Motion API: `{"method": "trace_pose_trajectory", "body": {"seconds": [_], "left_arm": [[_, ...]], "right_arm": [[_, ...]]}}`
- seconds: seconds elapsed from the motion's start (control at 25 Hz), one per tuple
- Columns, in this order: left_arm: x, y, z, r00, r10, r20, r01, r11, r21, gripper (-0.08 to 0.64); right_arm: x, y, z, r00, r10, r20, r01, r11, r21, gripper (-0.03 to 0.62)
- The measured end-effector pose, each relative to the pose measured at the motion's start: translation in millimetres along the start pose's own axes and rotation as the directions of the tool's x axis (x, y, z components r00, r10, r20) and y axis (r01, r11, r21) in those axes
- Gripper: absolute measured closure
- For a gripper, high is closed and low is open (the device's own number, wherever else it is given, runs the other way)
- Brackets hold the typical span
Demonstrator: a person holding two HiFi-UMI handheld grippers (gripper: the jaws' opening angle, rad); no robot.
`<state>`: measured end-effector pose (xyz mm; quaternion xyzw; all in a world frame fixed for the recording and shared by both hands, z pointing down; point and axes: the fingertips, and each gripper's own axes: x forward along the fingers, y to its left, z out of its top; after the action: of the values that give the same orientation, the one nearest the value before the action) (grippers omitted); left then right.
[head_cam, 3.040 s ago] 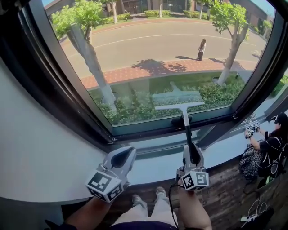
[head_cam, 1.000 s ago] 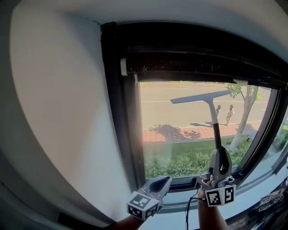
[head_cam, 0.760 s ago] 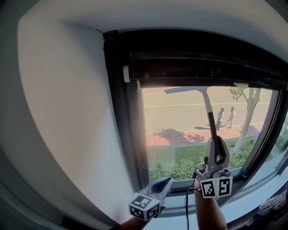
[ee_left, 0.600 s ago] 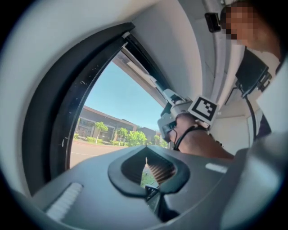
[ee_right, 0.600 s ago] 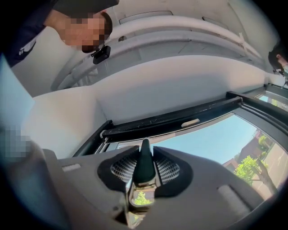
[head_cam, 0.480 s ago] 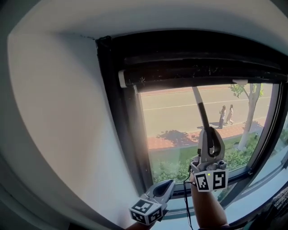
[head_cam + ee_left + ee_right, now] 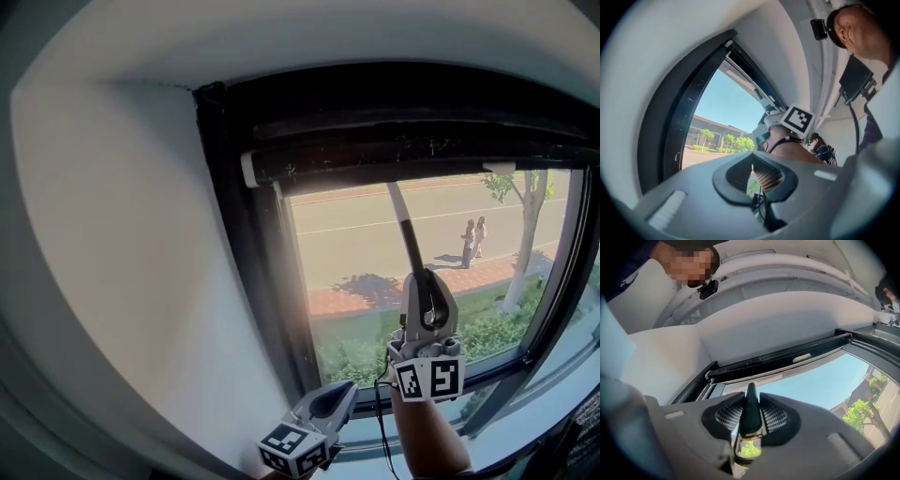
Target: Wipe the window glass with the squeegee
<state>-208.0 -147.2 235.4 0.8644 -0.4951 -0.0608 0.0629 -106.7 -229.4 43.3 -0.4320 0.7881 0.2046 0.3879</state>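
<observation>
Right gripper (image 7: pixel 425 298) clamps squeegee handle (image 7: pixel 404 228); blade hidden above it at top of window glass (image 7: pixel 349 251). Best: press flat, pull straight down. Left gripper (image 7: pixel 322 410) below-left, closed, empty.

A pale sill (image 7: pixel 539 408) runs just below the window frame (image 7: pixel 221 244); only its stretch toward the frame's lower right shows. What rests on it cannot be told.

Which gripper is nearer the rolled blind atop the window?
Right. The right gripper, shut on the squeegee, sits midway up the glass below the blind; the left gripper hangs lower, by the bottom frame.
</observation>
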Motion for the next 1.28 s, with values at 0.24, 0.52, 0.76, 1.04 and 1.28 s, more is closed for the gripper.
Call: {"method": "trace_pose_trajectory", "body": {"seconds": [0.24,0.52,0.76,1.04,1.28], "left_arm": [[-4.9,-1.1,-3.2,1.0,0.013,-0.018,-0.013,1.0,0.021,0.554],[-12.8,-8.6,-2.3,1.0,0.017,-0.016,-0.016,0.997,0.071,0.554],[-14.3,8.7,-18.2,0.994,0.108,-0.021,-0.104,0.986,0.128,0.554],[-20.6,11.0,-22.9,0.99,0.139,-0.032,-0.135,0.984,0.12,0.554],[-23.7,11.3,-31.7,0.987,0.155,-0.036,-0.15,0.982,0.111,0.554]], "right_arm": [[-16.6,-2.6,-5.7,1.0,-0.002,-0.025,0.003,1.0,0.002,0.492],[-43.7,-7.0,-16.5,0.996,-0.023,-0.081,0.025,0.999,0.03,0.492],[-70.1,-9.1,-28.5,0.99,-0.046,-0.135,0.056,0.996,0.067,0.492],[-94.7,-9.3,-37.4,0.978,-0.053,-0.201,0.067,0.996,0.063,0.492],[-114.2,-11.3,-48.1,0.967,-0.057,-0.248,0.076,0.995,0.066,0.492]]}}
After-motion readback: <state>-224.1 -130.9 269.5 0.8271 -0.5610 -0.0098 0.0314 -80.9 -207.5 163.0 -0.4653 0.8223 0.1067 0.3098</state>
